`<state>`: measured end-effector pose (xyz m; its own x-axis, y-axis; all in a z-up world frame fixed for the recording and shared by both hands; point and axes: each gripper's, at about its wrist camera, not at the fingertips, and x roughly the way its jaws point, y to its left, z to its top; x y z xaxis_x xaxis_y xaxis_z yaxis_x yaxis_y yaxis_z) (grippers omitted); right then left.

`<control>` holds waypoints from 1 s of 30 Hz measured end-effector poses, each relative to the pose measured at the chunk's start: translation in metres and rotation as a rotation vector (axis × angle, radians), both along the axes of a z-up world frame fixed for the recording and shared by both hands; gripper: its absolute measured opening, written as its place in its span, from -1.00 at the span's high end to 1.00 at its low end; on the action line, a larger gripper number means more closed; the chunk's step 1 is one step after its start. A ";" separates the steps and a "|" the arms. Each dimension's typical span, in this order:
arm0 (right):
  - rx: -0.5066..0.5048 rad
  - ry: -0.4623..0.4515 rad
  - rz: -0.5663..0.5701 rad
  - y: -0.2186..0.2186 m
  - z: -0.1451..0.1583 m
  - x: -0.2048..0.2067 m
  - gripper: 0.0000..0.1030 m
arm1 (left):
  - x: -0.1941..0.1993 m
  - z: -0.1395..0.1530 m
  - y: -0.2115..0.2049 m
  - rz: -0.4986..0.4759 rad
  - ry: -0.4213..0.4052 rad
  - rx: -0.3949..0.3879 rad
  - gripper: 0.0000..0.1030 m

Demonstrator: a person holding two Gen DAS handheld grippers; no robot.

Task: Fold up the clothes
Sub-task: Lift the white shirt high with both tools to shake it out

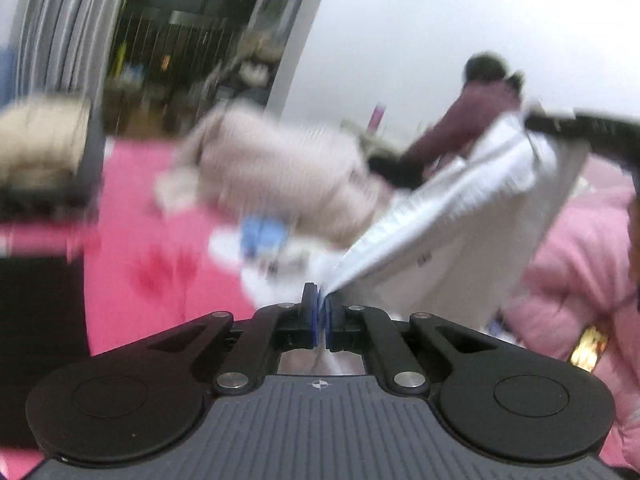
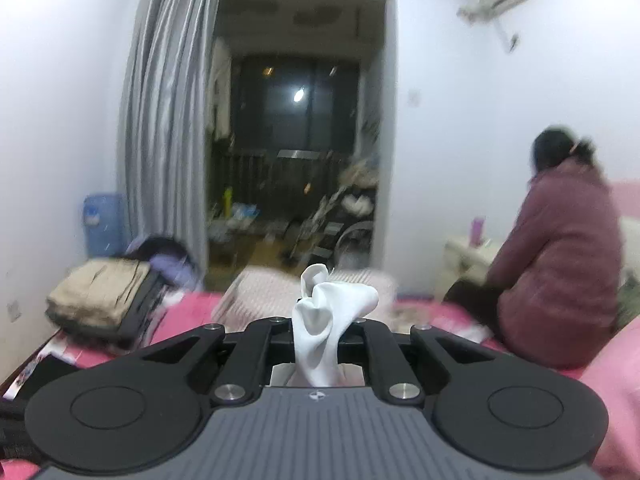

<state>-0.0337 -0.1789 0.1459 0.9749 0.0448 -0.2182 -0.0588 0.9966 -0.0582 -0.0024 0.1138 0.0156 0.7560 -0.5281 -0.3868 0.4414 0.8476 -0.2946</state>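
- White garment, left wrist view: its edge is pinched in the closed jaws of the left gripper and it stretches up and right of them to the right gripper, above the pink bed. Soft and light, it looks best held by edges or corners.
- Right wrist view: the right gripper's jaws are clamped on a bunched corner of the cloth. No writing is readable.

The bed had a pink cover; folded clothes, a striped beige garment and a seated person were on it.
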 end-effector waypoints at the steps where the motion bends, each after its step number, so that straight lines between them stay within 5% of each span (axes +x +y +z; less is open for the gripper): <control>1: -0.006 -0.026 -0.014 -0.006 0.011 -0.009 0.84 | 0.001 0.015 -0.003 -0.006 -0.038 -0.002 0.97; 9: -0.045 -0.222 -0.050 -0.032 0.110 -0.076 0.84 | -0.018 0.139 -0.003 -0.060 -0.355 -0.103 0.97; 15: -0.082 -0.376 -0.062 -0.037 0.164 -0.130 0.84 | -0.061 0.202 -0.004 -0.084 -0.582 -0.116 0.97; 21: -0.089 -0.495 -0.061 -0.041 0.196 -0.182 0.84 | -0.108 0.241 -0.001 -0.117 -0.732 -0.121 0.97; 30: -0.052 -0.558 -0.038 -0.048 0.208 -0.244 0.84 | -0.152 0.255 0.012 -0.187 -0.796 -0.170 0.97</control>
<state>-0.2778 -0.2266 0.3542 0.9439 0.0099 0.3302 0.0313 0.9924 -0.1194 -0.1545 0.1255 0.2705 0.6641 -0.6748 0.3220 0.7006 0.7120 0.0471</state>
